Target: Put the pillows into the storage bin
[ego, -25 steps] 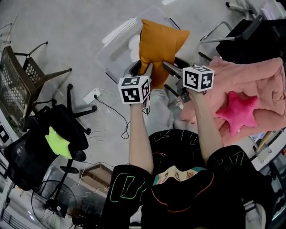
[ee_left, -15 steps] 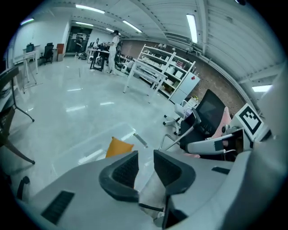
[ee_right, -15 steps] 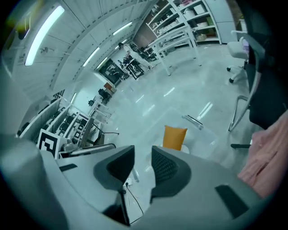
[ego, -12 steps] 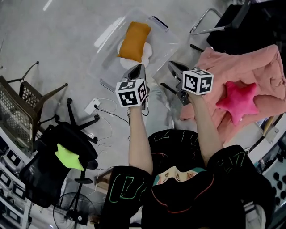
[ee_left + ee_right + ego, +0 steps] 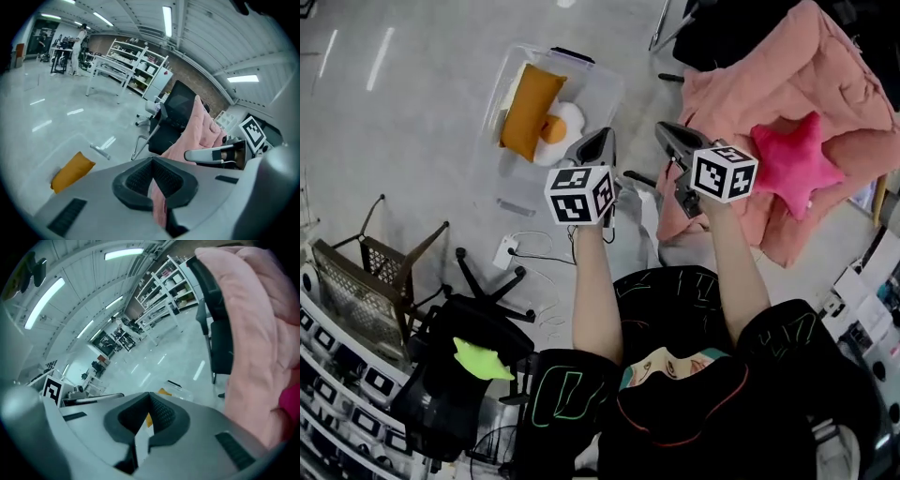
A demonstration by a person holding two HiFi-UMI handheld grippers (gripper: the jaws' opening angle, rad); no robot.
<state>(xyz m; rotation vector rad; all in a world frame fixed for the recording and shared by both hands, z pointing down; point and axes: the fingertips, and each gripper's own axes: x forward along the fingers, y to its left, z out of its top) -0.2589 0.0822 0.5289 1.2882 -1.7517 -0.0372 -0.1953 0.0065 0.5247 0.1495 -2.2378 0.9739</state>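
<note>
The clear storage bin (image 5: pixel 602 86) stands on the floor at the upper left of the head view. In it lie an orange pillow (image 5: pixel 530 111) and a white egg-shaped pillow (image 5: pixel 562 125). My left gripper (image 5: pixel 602 142) hovers just right of the bin, shut, with nothing between its pads. My right gripper (image 5: pixel 666 132) is level with it, also shut and empty. A pink star pillow (image 5: pixel 787 157) rests on a pink blanket (image 5: pixel 825 75) to the right. The left gripper view shows the left gripper (image 5: pixel 153 176) shut, with the orange pillow (image 5: pixel 70 171) below and to its left.
A lime-green star pillow (image 5: pixel 478 359) lies on a black office chair (image 5: pixel 459 394) at lower left. A mesh chair (image 5: pixel 366 281) stands beside it. A power strip (image 5: pixel 506 251) with cables lies on the floor. The pink blanket (image 5: pixel 258 333) fills the right gripper view's right side.
The orange pillow has left both grippers and dropped into the bin. Both pairs of jaws have closed. The grippers have drawn back from the bin, which now lies further left.
</note>
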